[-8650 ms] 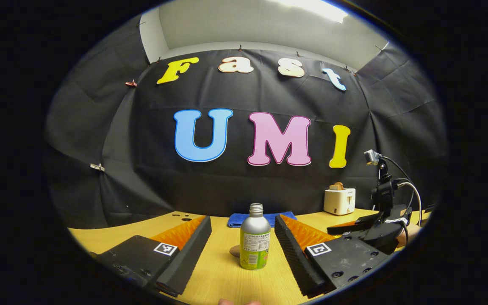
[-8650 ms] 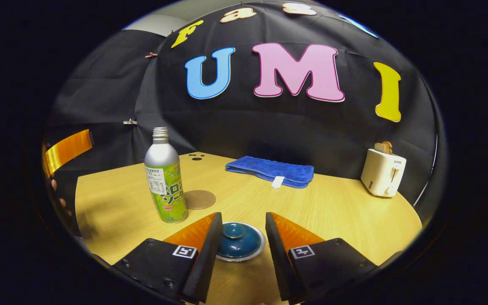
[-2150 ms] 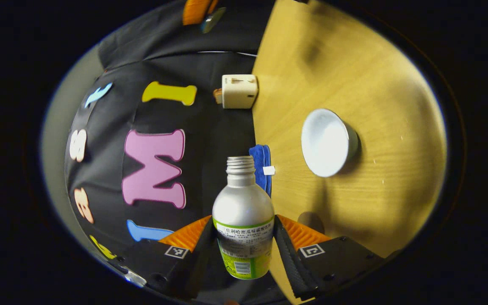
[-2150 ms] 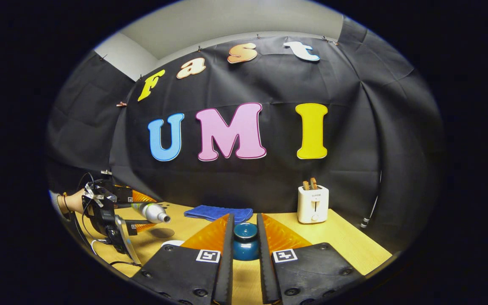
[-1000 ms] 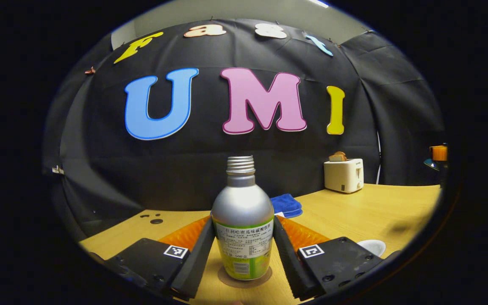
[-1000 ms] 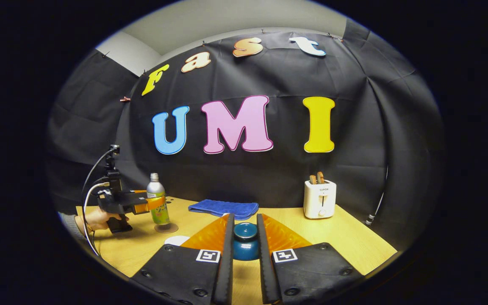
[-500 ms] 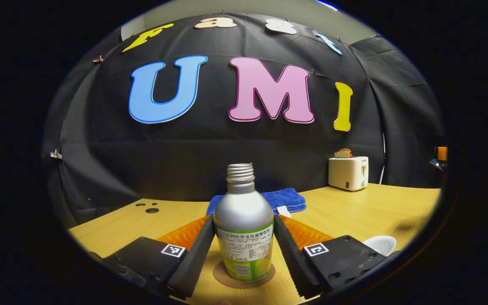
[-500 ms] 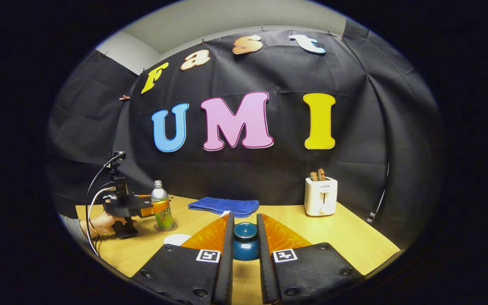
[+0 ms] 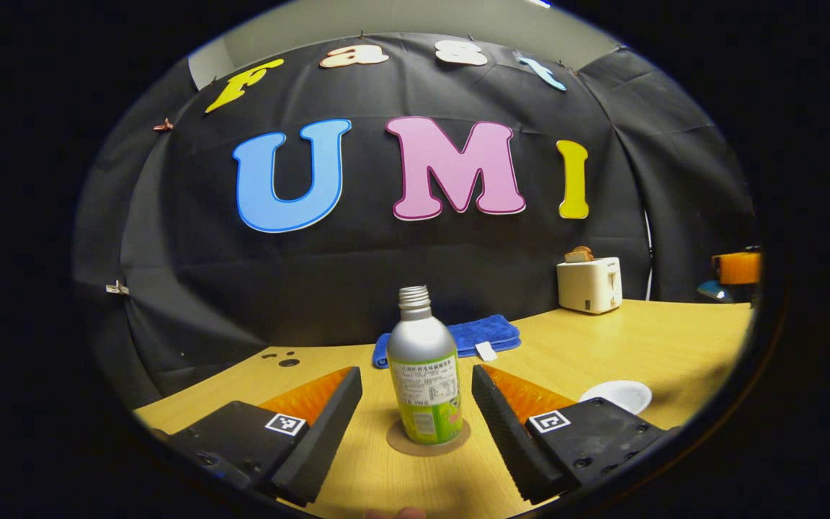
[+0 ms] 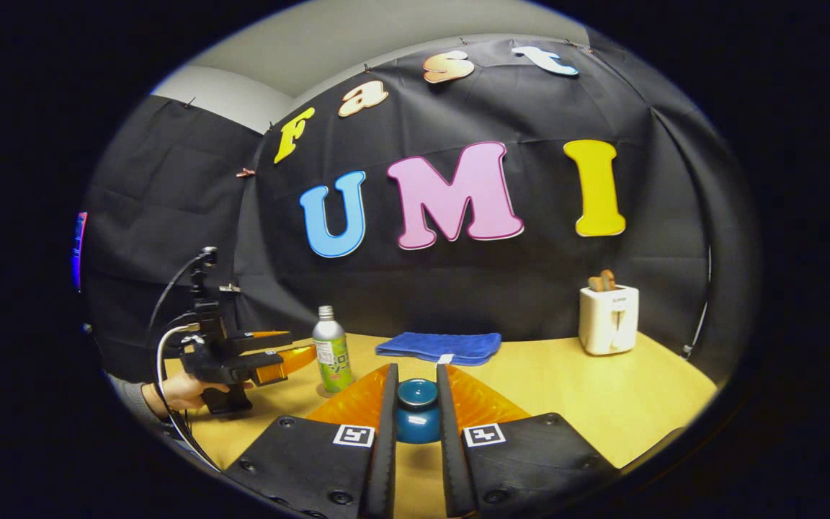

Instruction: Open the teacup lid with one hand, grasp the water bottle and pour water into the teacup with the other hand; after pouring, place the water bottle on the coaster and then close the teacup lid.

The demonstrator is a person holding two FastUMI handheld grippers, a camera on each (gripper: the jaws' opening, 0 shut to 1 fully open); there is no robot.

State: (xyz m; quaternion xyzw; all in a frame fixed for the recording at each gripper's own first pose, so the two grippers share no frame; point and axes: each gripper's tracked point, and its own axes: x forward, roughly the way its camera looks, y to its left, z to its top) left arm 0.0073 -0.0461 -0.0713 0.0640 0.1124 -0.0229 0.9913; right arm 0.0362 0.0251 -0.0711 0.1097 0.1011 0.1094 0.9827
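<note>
now: one bottle upright on one coaster | left gripper fingers spread | right gripper fingers pinching one lid

No text is legible. The water bottle on the coaster carries a printed label; its characters are too small to read. The toaster, at the table's far right edge, bears a small illegible mark. Each finger of the left gripper and right gripper carries a square black-and-white marker.

Black left gripper, orange-ribbed jaws, square markers, screws; sleeve perhaps grey.
</note>
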